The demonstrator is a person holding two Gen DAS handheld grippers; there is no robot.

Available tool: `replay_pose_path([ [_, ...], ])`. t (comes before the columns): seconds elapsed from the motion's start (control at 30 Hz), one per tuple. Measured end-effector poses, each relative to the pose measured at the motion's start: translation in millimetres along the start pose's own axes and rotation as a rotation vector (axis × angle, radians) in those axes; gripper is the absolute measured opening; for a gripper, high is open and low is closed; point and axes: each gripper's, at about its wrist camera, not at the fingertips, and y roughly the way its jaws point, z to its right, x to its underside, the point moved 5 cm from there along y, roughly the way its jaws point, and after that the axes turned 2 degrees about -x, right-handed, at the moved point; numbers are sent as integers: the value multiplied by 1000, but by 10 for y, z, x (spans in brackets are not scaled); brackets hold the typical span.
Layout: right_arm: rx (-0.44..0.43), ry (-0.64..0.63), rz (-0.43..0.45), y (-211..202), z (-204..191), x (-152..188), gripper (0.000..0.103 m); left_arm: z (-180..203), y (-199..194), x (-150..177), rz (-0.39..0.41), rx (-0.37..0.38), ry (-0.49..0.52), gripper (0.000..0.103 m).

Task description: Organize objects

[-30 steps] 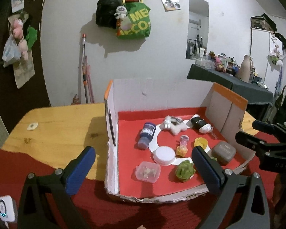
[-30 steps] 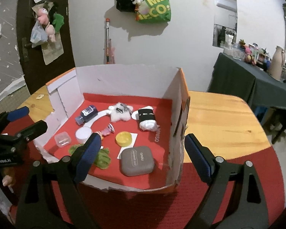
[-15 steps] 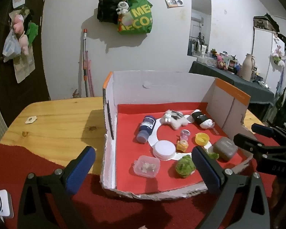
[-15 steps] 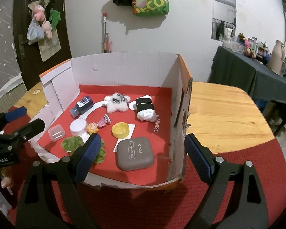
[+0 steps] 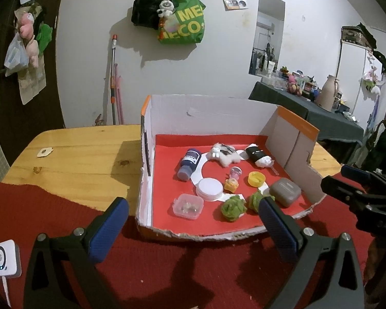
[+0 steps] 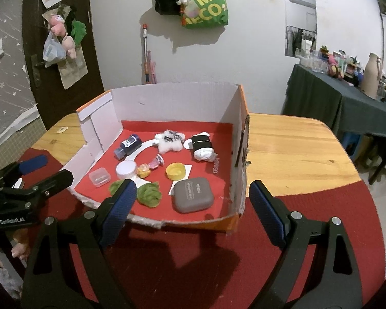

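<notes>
Room is dim, warm indoor light, coming from high and roughly behind me. Both my views are sharp in the middle, no motion blur. Heavy fisheye: the wall bows, black vignette fills the corners. The green bag throws a hard shadow down and left on the wall, so the source sits upper right. The cardboard box casts a dark patch onto the wooden table left of it. My left gripper and right gripper drop soft double shadows on the red cloth. Mild glare on the white box wall. The mirror is brightest. The dark door loses detail; noise in dark areas.
</notes>
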Motion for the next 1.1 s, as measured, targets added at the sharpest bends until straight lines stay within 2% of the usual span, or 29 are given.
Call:
replay_pose_path([
  [0.23,6,-6,-14,-105,-47,68,90,14,-112,66,-18,4,-2,103],
  [0.43,12,17,-99,-27,-61,306,90,9,-115,237,-104,18,-30,103],
  [0.67,52,26,-215,203,-24,631,90,47,117,581,-228,-32,-9,103],
  [0.93,94,54,-297,352,48,785,90,17,280,784,-298,-92,-10,103],
  [1.1,122,21,-312,380,14,812,91,21,313,795,-296,-129,-1,103],
])
